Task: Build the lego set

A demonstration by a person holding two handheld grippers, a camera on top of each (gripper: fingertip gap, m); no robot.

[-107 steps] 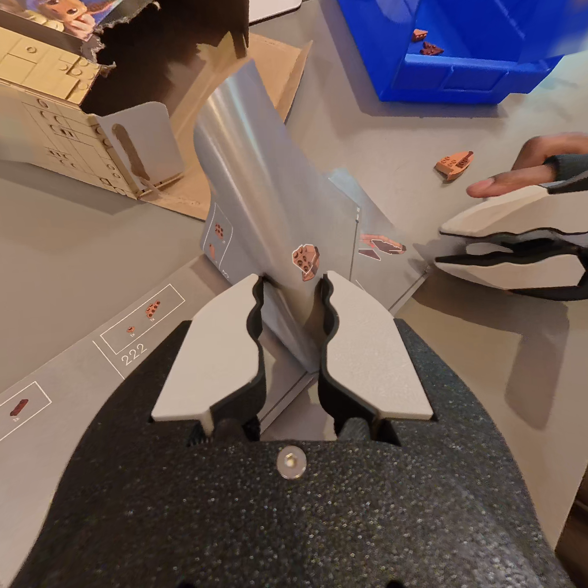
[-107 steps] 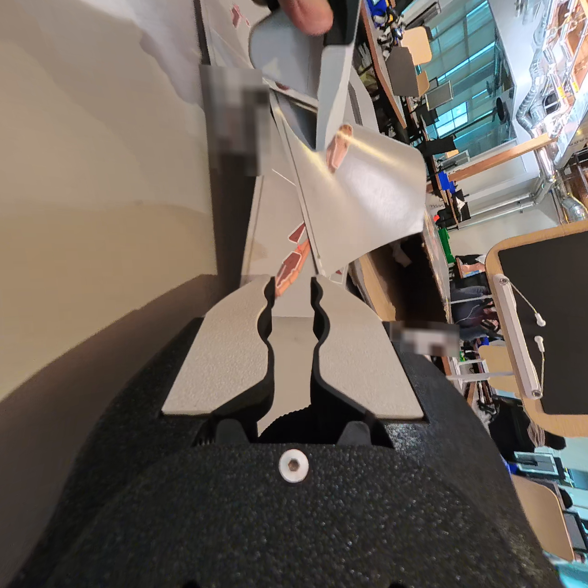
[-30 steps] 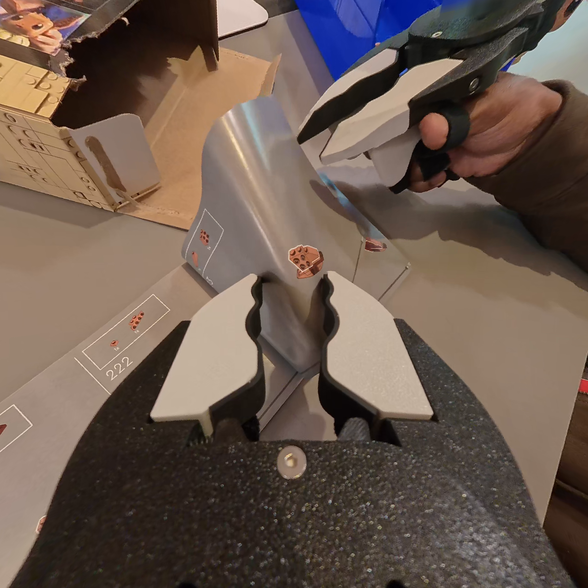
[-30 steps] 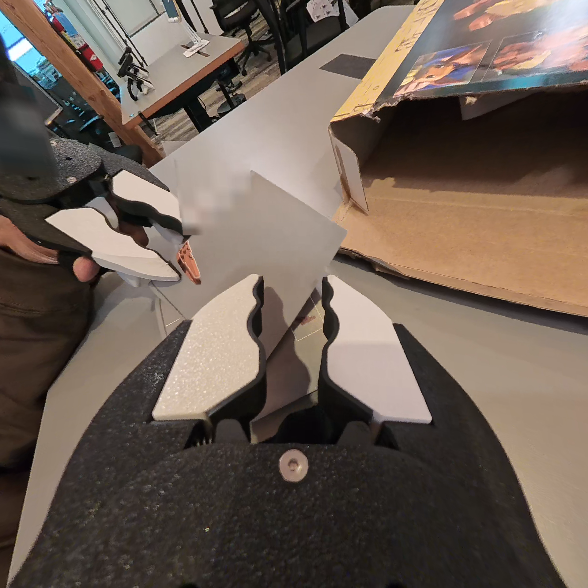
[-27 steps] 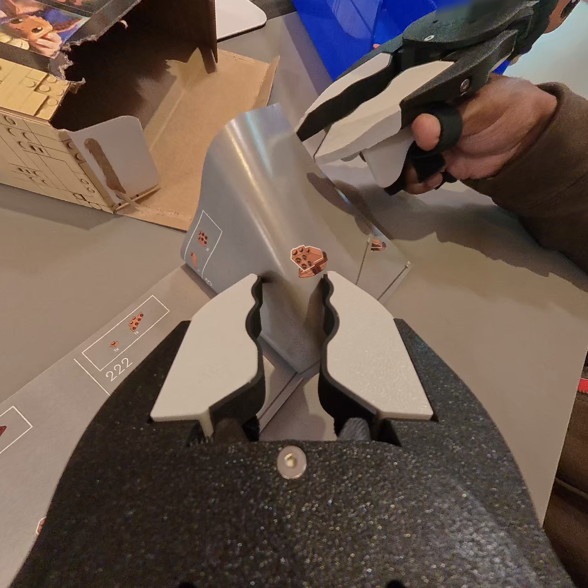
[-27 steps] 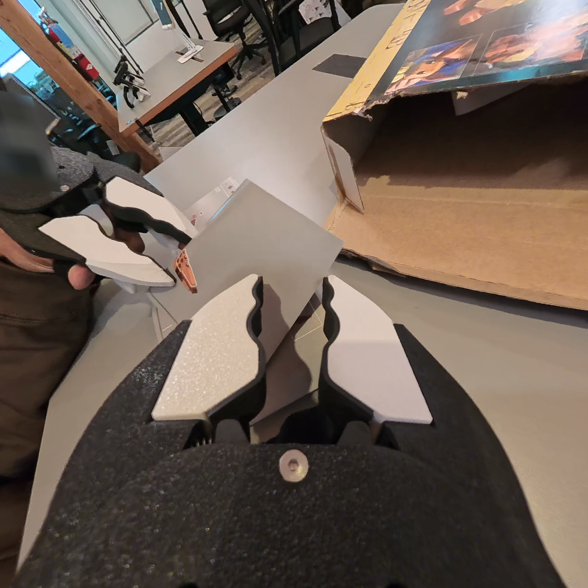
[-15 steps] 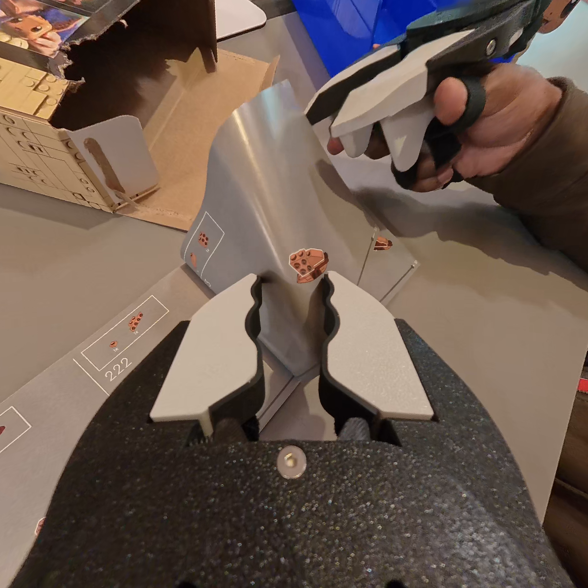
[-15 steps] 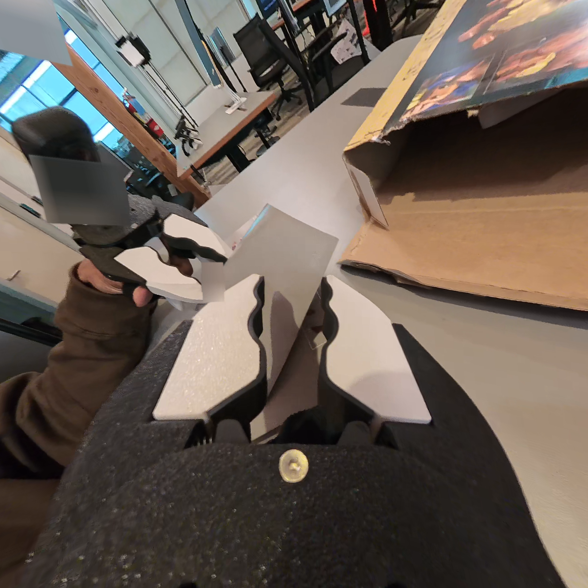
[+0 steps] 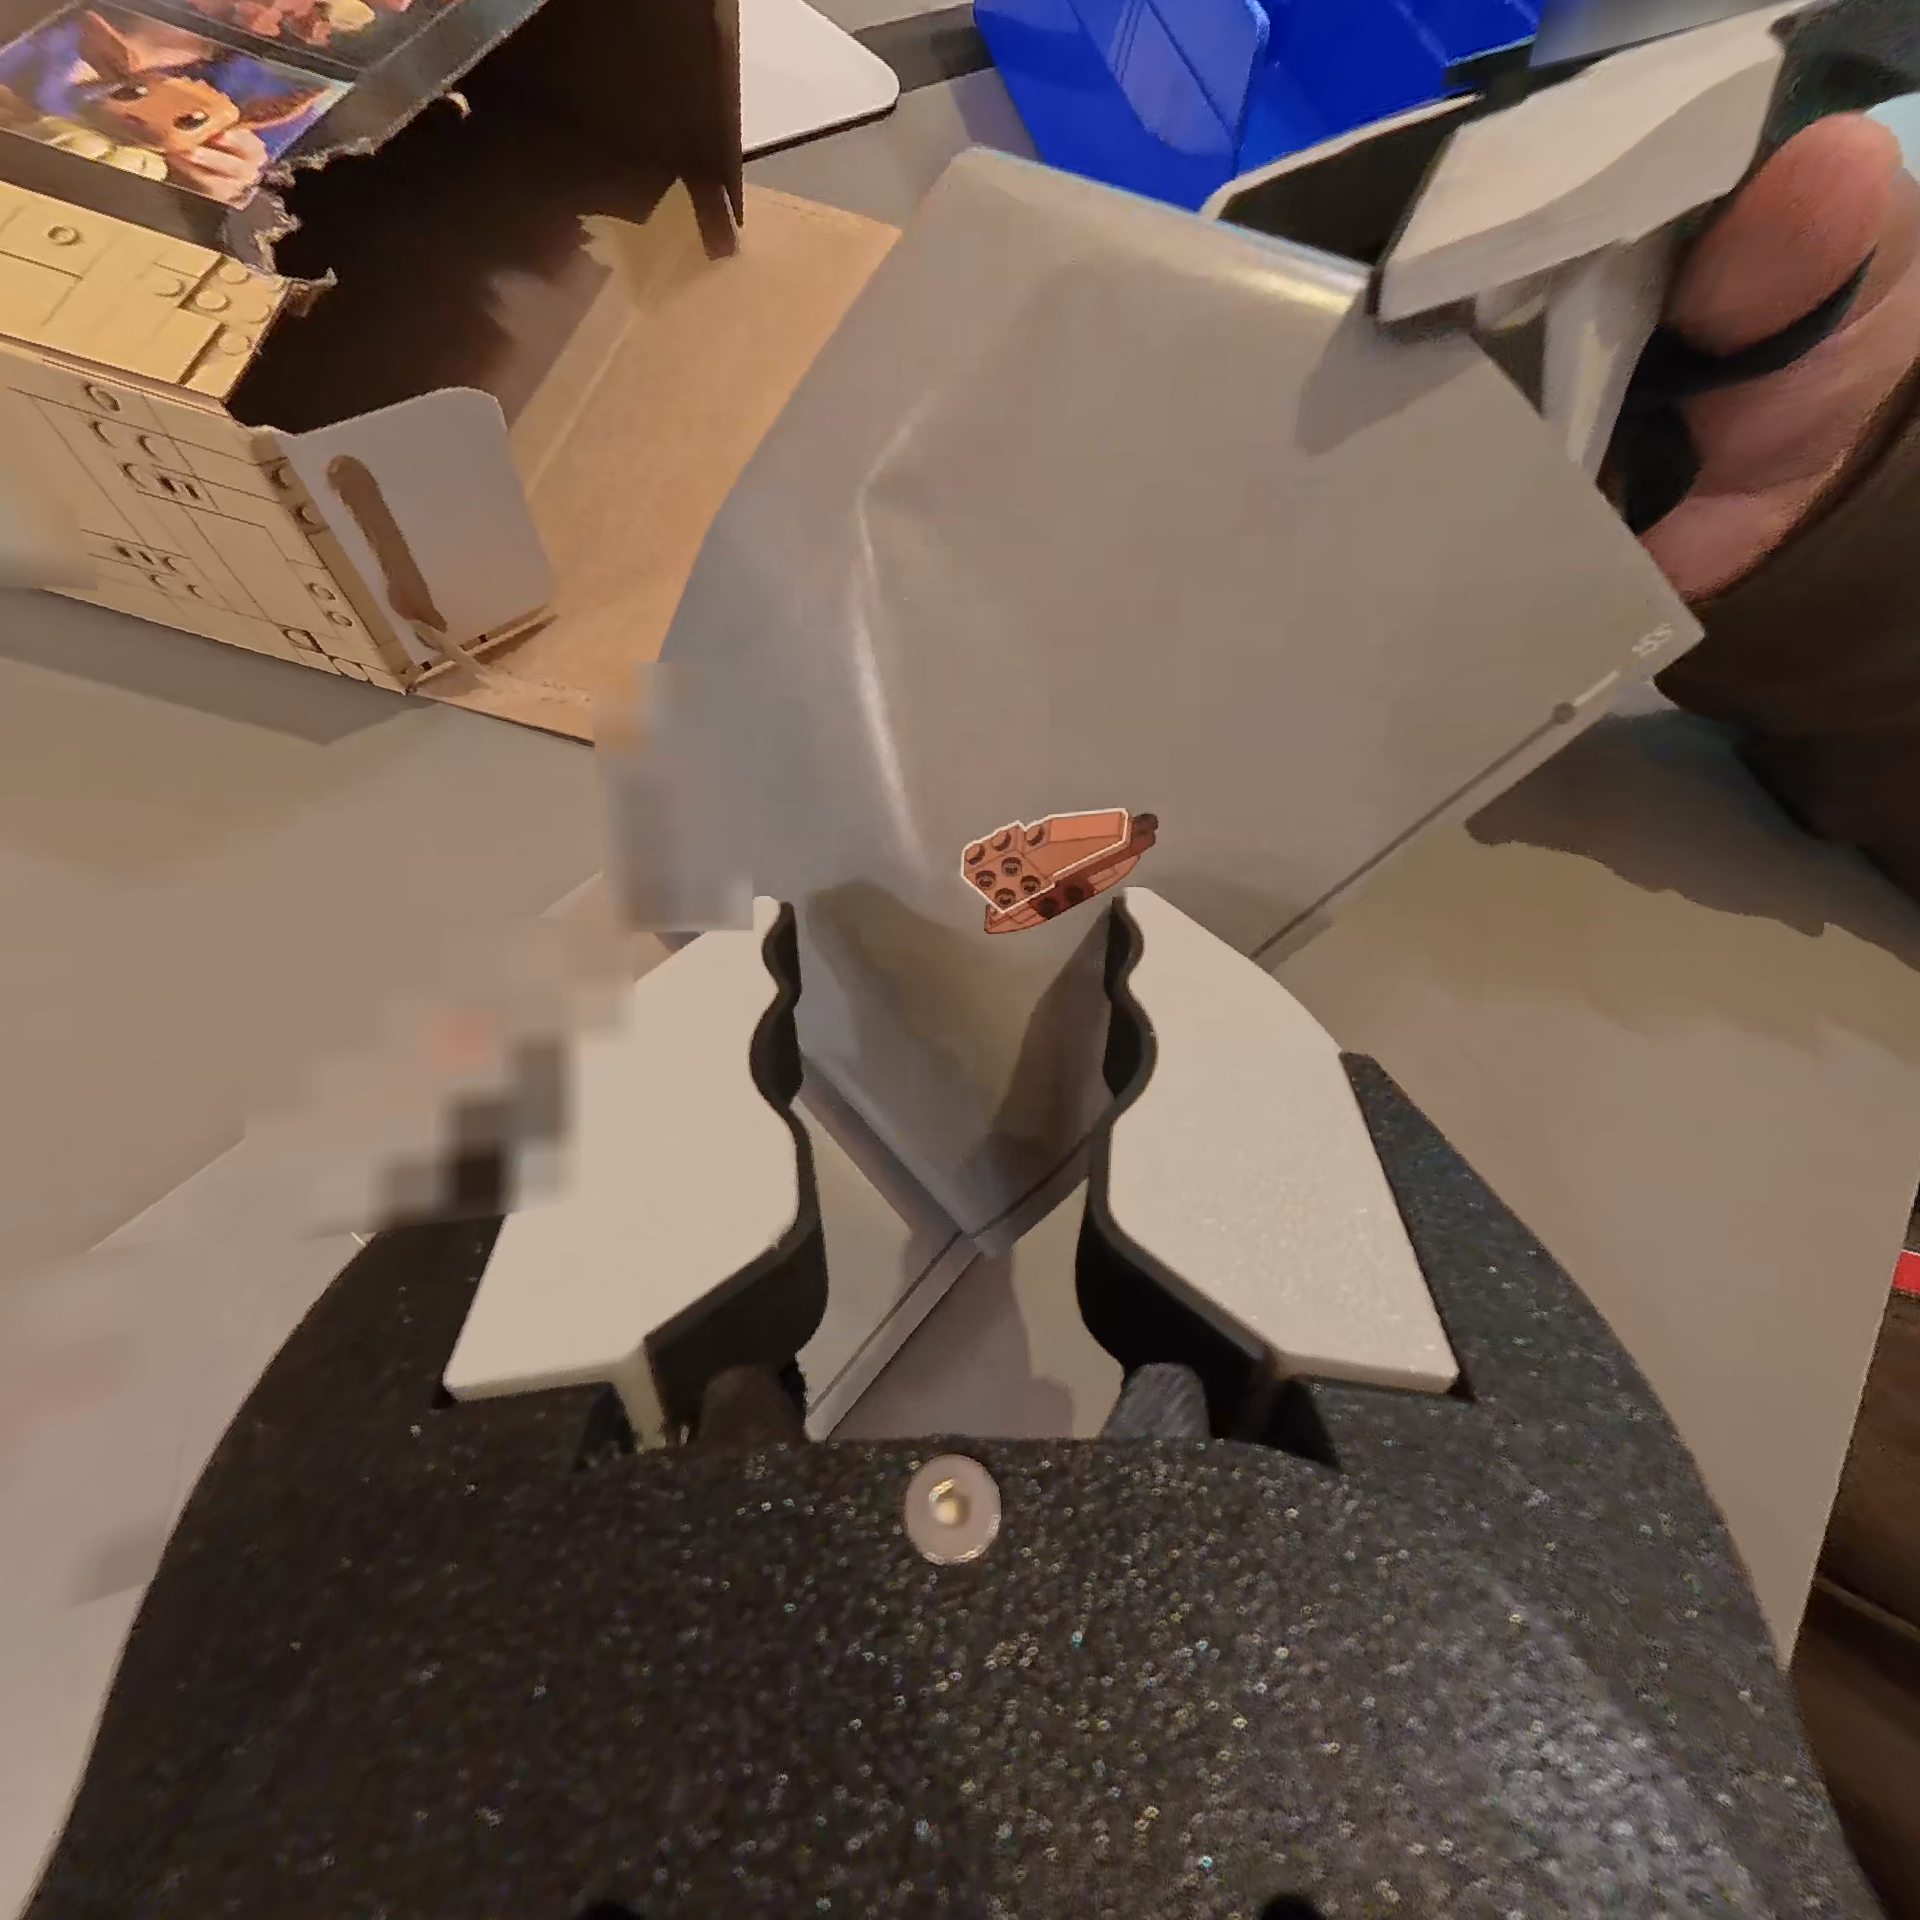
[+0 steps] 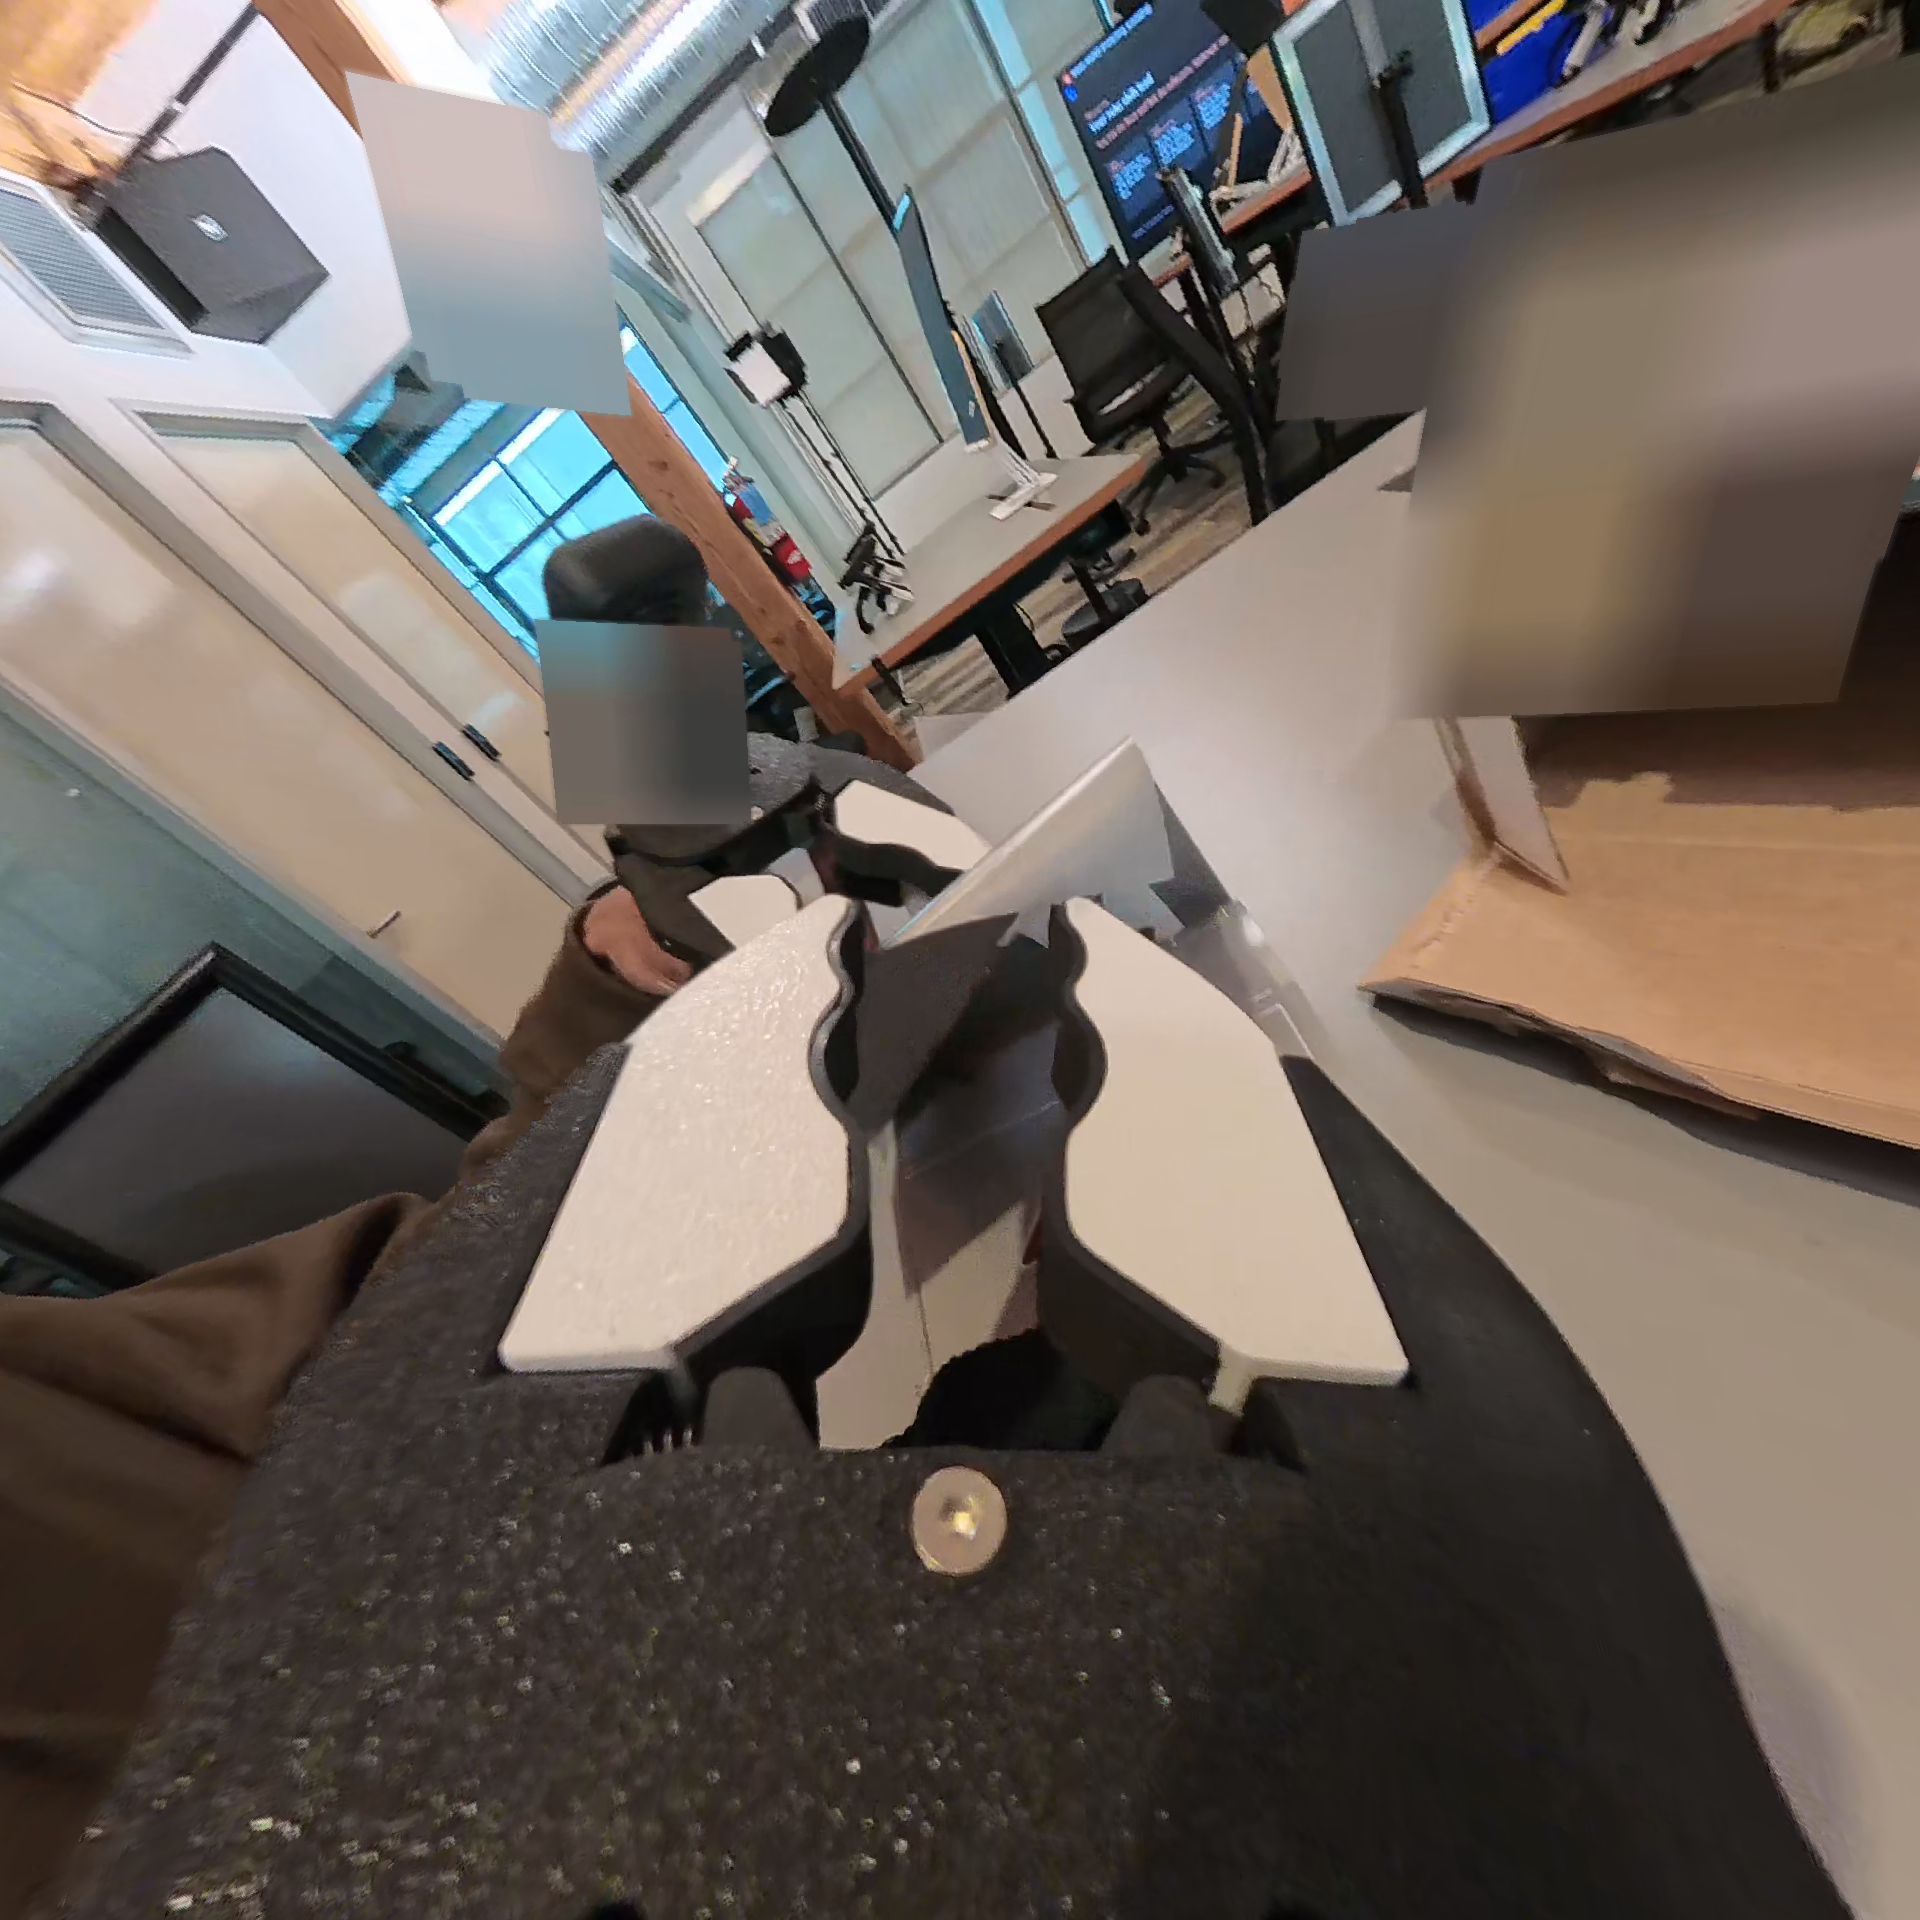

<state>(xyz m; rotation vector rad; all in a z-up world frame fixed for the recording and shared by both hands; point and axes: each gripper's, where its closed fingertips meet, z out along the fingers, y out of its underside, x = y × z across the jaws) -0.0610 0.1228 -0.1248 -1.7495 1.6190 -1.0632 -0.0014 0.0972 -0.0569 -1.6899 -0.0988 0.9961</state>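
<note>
The page [image 9: 1143, 540] I am concerned with is a grey glossy leaf of the booklet [image 9: 894, 1320] that lies open on the worktop [image 9: 1558, 1195]. The leaf stands lifted from the fold and curls upward and to the right, with a small printed picture of a brown brick piece [image 9: 1049, 868] low on its face.

My left tongs [image 9: 951, 935] are released. The two fingers stand wide apart on either side of the foot of the leaf, just above the booklet's fold, and the paper rises between them with a gap on both sides, so nothing is gripped.

My right tongs [image 9: 1507, 208] are up at the leaf's top right corner, blurred in the left view, with my right hand [image 9: 1787, 343] wrapped around the handle behind them. From the right wrist view the fingers of these tongs [image 10: 956, 925] are also parted. The leaf's edge [image 10: 1060, 842] runs slantwise between them, seen nearly edge-on, and I cannot see either pad pressing on it. The left tongs [image 10: 862, 852] show just beyond, close behind the paper.

Farther out, a torn-open cardboard box [image 9: 665, 343] lies on the worktop to the left of the booklet, its flap spread flat. A blue bin [image 9: 1195, 94] stands behind the lifted leaf. My brown sleeve [image 10: 156, 1455] fills the near left corner of the right view.
</note>
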